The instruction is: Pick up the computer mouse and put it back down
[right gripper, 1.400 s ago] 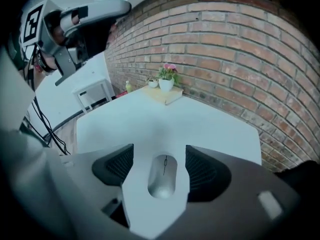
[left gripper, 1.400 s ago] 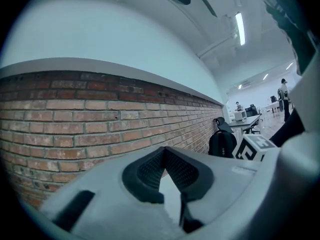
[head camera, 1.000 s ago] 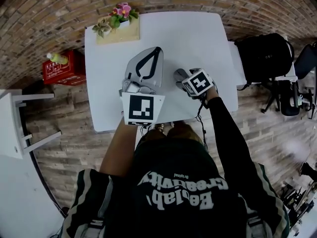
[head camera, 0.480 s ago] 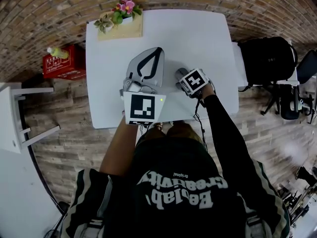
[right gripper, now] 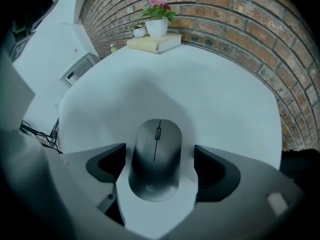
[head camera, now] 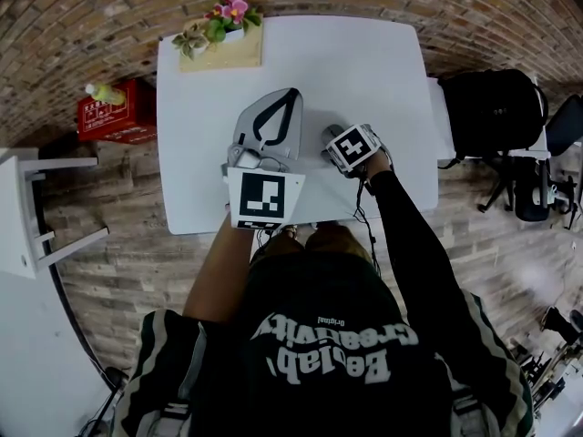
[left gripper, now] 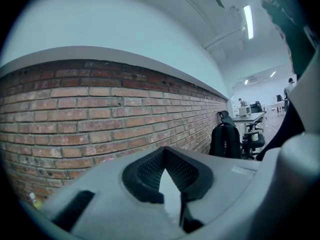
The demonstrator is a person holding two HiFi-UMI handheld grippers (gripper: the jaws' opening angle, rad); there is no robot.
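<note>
MOUSE IN THE FRAME: a grey computer mouse (right gripper: 156, 149) lies flat on the white worktop (head camera: 364, 62), straddled by the right gripper (right gripper: 161, 170), which points steeply down over it. Its jaws have just been opening and now stand released. The pads (right gripper: 106, 165) sit one on either side of the mouse, with a sliver of worktop showing past each flank, so nothing is gripped. The straddle looks deliberate: centred over the body, the pads could meet its long sides squarely. The left gripper (left gripper: 164, 154) is held level above the worktop alongside, clenched on nothing and aimed toward the brick wall (left gripper: 100, 109) — seemingly parked clear of the job.
</note>
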